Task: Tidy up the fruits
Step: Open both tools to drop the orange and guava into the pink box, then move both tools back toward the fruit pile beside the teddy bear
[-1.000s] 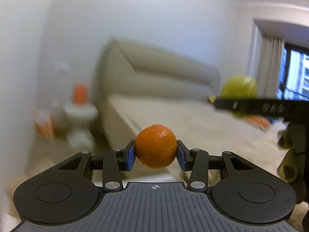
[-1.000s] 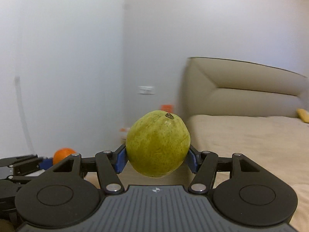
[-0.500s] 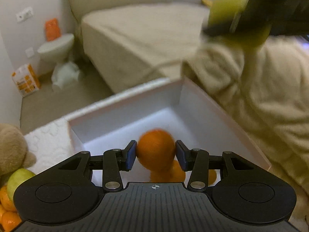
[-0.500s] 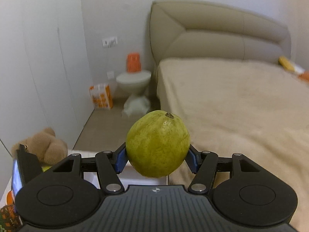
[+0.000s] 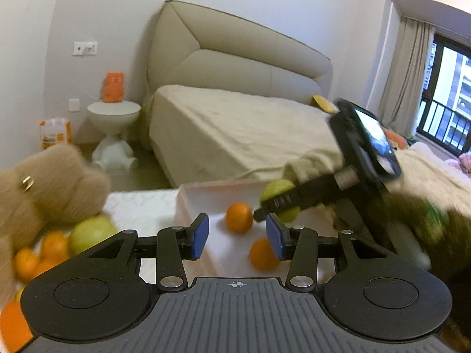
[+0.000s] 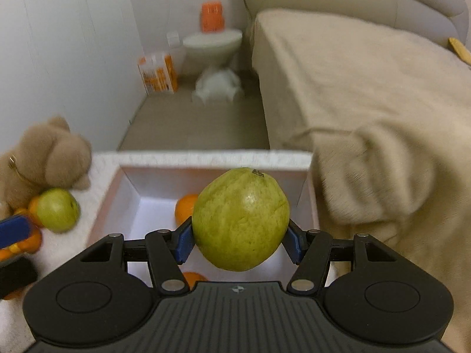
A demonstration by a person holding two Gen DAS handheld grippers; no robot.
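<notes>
Pear (image 6: pixel 240 219): clamped in right hand-held gripper (image 6: pixel 240 239), above white box (image 6: pixel 129 188)
Oranges (image 5: pixel 239 217): two inside box
Left hand-held gripper (image 5: pixel 237 235): spread wide, empty

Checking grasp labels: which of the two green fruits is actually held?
The large green pear, clamped between the right gripper pads above the white box. The smaller green fruit lies loose beside the teddy bear.

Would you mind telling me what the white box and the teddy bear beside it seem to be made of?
White box: probably thin cardboard or foam board, matte; its walls are flat, straight-edged and show no gloss.
Teddy bear: plush fabric with a fuzzy tan pile and soft, rounded outlines, and a small gold-coloured metallic clasp at its neck. The stuffing cannot be judged.
</notes>
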